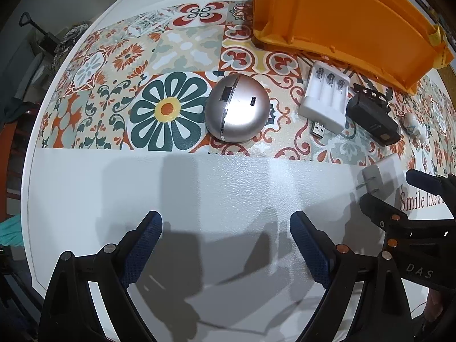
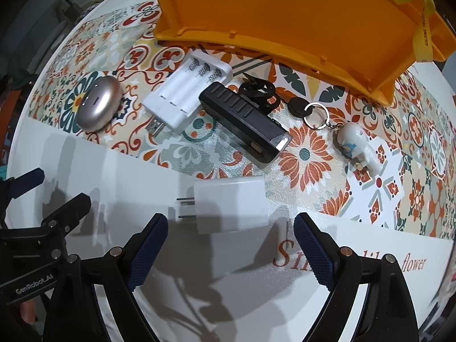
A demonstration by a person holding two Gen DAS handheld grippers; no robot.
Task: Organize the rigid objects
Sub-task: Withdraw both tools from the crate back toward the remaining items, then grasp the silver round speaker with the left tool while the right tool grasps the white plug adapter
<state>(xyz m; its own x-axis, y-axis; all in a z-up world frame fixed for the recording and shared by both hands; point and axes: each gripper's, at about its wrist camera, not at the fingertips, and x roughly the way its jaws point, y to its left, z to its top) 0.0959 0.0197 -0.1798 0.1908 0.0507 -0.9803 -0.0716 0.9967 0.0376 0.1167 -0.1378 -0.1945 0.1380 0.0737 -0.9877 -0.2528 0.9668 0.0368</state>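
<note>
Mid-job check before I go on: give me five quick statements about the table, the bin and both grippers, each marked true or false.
1. The right gripper is shut on the white plug adapter. False: its jaws are open and the adapter lies on the table just ahead of them.
2. The battery charger holds no batteries. True.
3. The silver round gadget is inside the orange bin. False: it sits on the patterned mat, to the left of the bin.
4. The left gripper is open with nothing between its fingers. True.
5. The white figure keychain lies on the mat beside the black device. True.
</note>
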